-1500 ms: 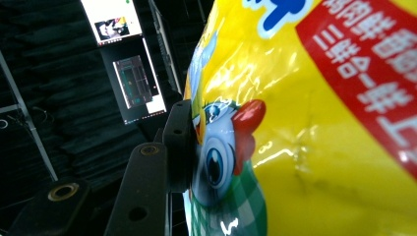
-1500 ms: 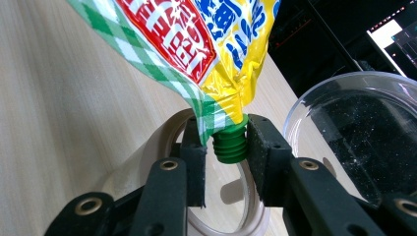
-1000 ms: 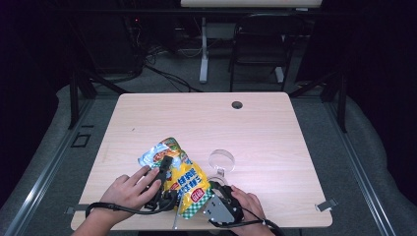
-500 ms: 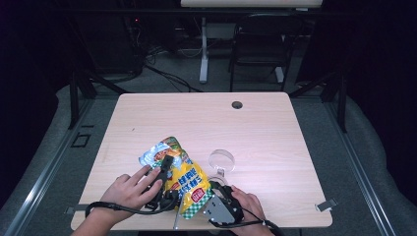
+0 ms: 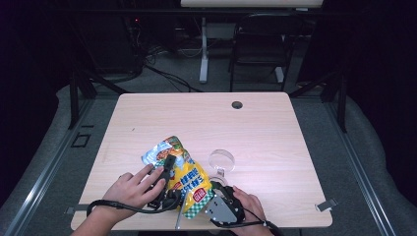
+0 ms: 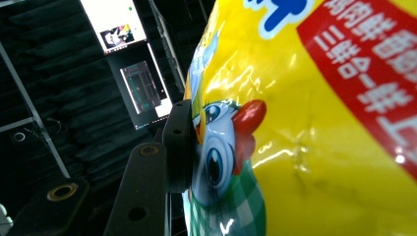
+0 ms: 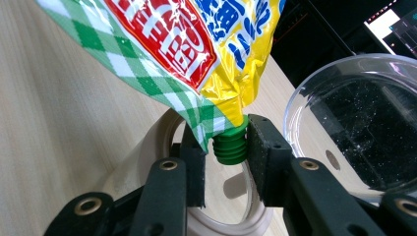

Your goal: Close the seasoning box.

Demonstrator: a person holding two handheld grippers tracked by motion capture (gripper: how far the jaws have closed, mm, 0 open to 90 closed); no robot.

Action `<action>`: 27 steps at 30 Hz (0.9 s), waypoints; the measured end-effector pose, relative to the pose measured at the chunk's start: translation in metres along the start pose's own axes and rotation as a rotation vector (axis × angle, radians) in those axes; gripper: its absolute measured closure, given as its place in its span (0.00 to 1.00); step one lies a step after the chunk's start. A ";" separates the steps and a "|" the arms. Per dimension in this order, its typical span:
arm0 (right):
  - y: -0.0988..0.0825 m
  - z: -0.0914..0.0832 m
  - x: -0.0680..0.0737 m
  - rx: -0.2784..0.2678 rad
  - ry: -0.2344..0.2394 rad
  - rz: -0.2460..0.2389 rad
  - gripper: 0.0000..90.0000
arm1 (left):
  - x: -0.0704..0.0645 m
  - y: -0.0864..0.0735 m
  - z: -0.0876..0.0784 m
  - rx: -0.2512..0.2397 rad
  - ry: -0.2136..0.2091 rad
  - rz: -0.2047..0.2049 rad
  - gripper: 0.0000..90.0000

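A yellow spout pouch (image 5: 189,179) with a green checked bottom edge and a red label is held up over the near edge of the table. My left gripper (image 5: 167,171) is shut on its side; one black pad (image 6: 179,147) presses into the pouch (image 6: 305,123), and the other jaw is hidden behind it. My right gripper (image 5: 216,191) is shut on the pouch's green threaded spout (image 7: 231,145), which hangs from the pouch's corner (image 7: 216,98) between the two pads (image 7: 268,157).
A clear glass bowl (image 5: 222,160) stands just right of the pouch, and its rim (image 7: 364,123) is close beside my right jaws. The wooden table (image 5: 206,123) has a dark grommet hole (image 5: 237,104) at the back. Chairs and cables lie beyond.
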State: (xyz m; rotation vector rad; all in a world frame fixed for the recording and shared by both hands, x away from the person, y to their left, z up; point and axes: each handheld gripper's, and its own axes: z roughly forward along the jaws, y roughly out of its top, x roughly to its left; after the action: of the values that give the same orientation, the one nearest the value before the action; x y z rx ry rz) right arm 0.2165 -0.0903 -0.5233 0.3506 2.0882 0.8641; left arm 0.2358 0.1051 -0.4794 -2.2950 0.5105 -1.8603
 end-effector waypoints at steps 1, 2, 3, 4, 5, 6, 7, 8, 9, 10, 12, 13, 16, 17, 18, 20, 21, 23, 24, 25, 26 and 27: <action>0.000 0.000 0.000 0.002 -0.002 0.000 0.78 | 0.000 0.000 0.001 -0.007 0.002 -0.007 0.70; 0.000 0.000 0.000 0.002 -0.002 0.000 0.78 | 0.000 0.000 0.001 -0.007 0.002 -0.007 0.70; -0.001 0.000 0.000 0.001 -0.003 0.004 0.78 | 0.000 0.001 0.001 -0.004 -0.001 0.000 0.70; -0.001 0.001 0.000 -0.003 -0.001 0.008 0.78 | 0.000 0.001 0.001 -0.005 -0.001 0.001 0.70; -0.002 0.001 0.001 -0.004 -0.002 0.012 0.78 | 0.000 0.002 0.001 -0.004 0.004 0.010 0.70; -0.002 0.000 0.000 0.002 -0.002 0.008 0.78 | 0.000 0.002 0.001 -0.004 0.008 0.011 0.70; -0.002 0.000 0.000 0.002 -0.002 0.010 0.78 | 0.000 0.002 0.001 -0.004 0.010 0.012 0.70; -0.002 0.000 0.000 0.002 -0.002 0.012 0.78 | 0.000 0.002 0.001 -0.004 0.010 0.012 0.70; -0.002 0.001 0.000 0.001 -0.001 0.013 0.78 | 0.000 0.002 0.001 -0.003 0.009 0.014 0.70; -0.002 0.001 0.000 0.001 -0.001 0.013 0.78 | 0.000 0.002 0.001 -0.003 0.009 0.014 0.70; -0.003 0.002 0.001 -0.001 -0.002 0.017 0.78 | 0.000 0.002 0.001 0.001 -0.001 0.017 0.70; -0.003 0.002 0.001 0.000 -0.004 0.017 0.78 | 0.000 0.002 0.001 0.000 -0.001 0.017 0.70; -0.003 0.003 0.001 -0.007 -0.001 0.025 0.78 | 0.001 0.002 0.001 0.006 -0.001 0.025 0.70; -0.003 0.003 0.001 -0.008 -0.001 0.027 0.78 | 0.001 0.002 0.001 0.008 0.000 0.030 0.70; -0.003 0.003 0.001 -0.009 0.000 0.030 0.78 | 0.001 0.002 0.001 0.009 0.000 0.031 0.70; -0.003 0.004 0.001 -0.009 0.001 0.033 0.78 | 0.001 0.002 0.002 0.004 0.002 0.025 0.70; -0.003 0.004 0.001 -0.009 0.001 0.033 0.78 | 0.001 0.002 0.002 0.004 0.002 0.026 0.71; -0.003 0.004 0.001 -0.008 -0.001 0.034 0.78 | 0.001 0.002 0.002 0.005 0.002 0.027 0.70; -0.003 0.004 0.001 -0.008 -0.001 0.035 0.78 | 0.000 0.002 0.002 0.003 0.011 0.028 0.70; -0.003 0.004 0.001 -0.009 -0.003 0.035 0.78 | 0.001 0.002 0.002 0.003 0.010 0.029 0.70; -0.003 0.004 0.001 -0.010 -0.004 0.038 0.78 | 0.001 0.002 0.002 0.008 0.008 0.036 0.70; -0.003 0.004 0.001 -0.010 -0.004 0.039 0.78 | 0.002 0.002 0.001 0.010 0.006 0.040 0.70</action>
State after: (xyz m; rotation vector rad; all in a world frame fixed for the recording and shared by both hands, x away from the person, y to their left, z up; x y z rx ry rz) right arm 0.2191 -0.0899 -0.5279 0.3879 2.0792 0.8957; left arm 0.2371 0.1022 -0.4789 -2.2562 0.5421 -1.8479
